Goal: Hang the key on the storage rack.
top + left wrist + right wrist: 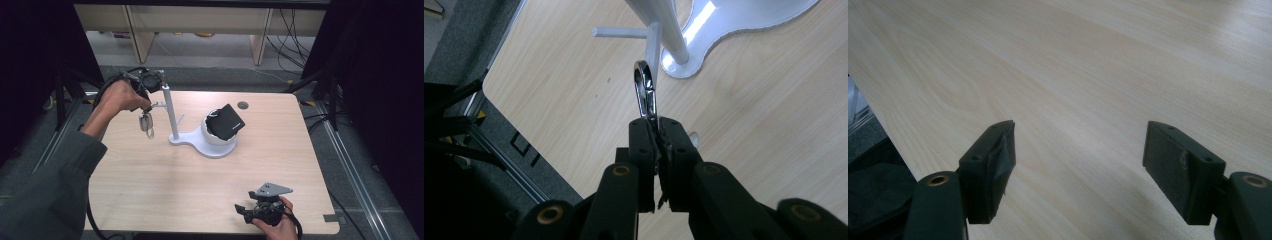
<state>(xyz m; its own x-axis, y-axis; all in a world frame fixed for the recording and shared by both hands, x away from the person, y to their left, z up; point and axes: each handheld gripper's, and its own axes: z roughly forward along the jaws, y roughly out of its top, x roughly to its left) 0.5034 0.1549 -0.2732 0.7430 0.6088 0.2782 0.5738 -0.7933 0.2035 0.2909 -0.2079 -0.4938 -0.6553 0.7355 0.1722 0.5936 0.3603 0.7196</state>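
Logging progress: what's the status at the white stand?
Left gripper shut on shiny metal ring, just short of white stand's peg. Right gripper open, idle. Nothing blocking.

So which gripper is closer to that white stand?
Left. The left gripper hangs right beside the stand, holding a metal ring near its side peg. The right gripper rests open at the table's near edge, far away.

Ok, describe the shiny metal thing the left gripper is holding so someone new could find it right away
Start at the white stand in the middle of the wooden table and follow its thin post to the short side pegs. Just beside them, the left gripper pinches a metal ring. It is the one chrome, mirror-bright piece among matte white and black parts.
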